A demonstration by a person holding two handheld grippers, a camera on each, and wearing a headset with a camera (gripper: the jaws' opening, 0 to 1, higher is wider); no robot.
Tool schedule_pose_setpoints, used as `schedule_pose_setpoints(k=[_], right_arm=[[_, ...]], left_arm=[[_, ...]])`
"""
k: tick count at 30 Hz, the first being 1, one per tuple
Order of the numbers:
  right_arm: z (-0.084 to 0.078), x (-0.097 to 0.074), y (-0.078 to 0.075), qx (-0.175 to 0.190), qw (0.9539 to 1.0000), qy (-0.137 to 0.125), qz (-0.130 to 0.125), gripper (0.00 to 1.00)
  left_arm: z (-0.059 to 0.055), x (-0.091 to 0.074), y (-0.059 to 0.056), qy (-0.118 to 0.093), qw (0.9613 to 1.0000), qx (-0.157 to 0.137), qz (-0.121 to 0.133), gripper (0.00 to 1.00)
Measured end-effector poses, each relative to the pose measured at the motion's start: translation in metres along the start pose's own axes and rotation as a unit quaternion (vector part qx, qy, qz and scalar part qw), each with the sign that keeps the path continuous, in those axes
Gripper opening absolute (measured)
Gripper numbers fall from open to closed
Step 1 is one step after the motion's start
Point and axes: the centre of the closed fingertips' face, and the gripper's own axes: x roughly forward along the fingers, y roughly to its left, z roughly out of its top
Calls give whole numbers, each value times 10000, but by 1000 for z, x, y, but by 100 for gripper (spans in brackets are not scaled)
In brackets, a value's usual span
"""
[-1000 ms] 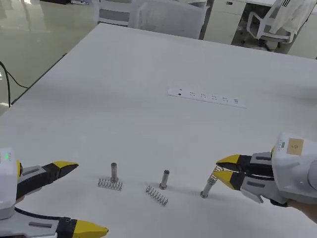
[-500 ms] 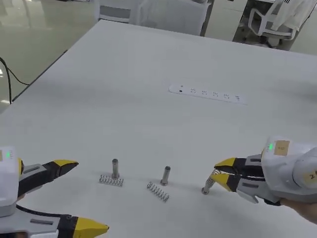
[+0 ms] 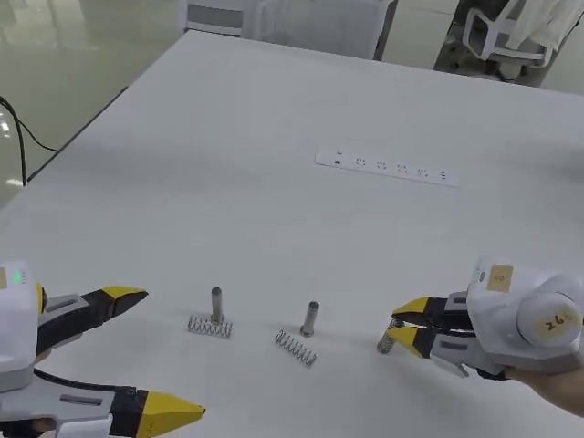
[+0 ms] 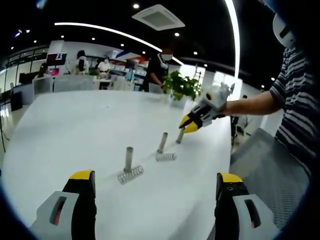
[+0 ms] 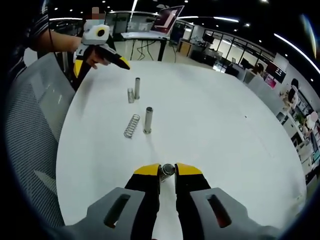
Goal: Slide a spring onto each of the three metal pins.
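We are pinching the held spring [image 5: 165,169] with the right gripper [image 5: 167,173] at the top of the right pin [image 3: 384,344]. The jaws are standing nearly together, with the coil between their yellow tips. In the right gripper view we are looking almost straight down the pin, so its long axis is running away from the fingers toward the table [image 3: 274,210]. We judge that the coming move is calling for a push along that line, so the coil is riding down the shaft. In the head view the pin seems to be leaning slightly, and we cannot tell how far the coil is already on.

The left gripper [image 4: 155,181] is hanging with its jaws spread wide, holding nothing, and facing the row from the other end. It is the nearer one to the left pin [image 3: 217,304], where the left spring [image 3: 210,326] is lying flat just in front of the foot. The middle pin [image 3: 311,318] is standing upright, with the middle spring [image 3: 296,348] lying slanted just beside it. Bare surface is lying all round the row, and a power strip [image 3: 388,169] is sitting well apart beyond it
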Motion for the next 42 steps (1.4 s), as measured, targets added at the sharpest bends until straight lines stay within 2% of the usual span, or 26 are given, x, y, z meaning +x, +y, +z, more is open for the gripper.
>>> schedule_pose_setpoints(k=[2,9,15,23,25,42], right_arm=[[2,1,0,56,10000,-77,-11,8],[2,0,0,120,9999,-23,23,8],[5,-1,-1,148,9999,-77,-14,12],[11,-10,-3,221,9996,-176,-49,11],[12,-12,-3,331,9993,-173,-67,10],[32,-27,3,691,9957,-606,-96,11]], left_arm=[[0,0,0,5,10000,7,-6,98],[1,0,1,-3,10000,-8,-3,98],[2,1,0,-3,10000,7,-18,98],[5,2,0,-5,10000,36,-24,97],[6,2,0,8,10000,48,-28,97],[9,3,-4,41,9999,86,-60,97]])
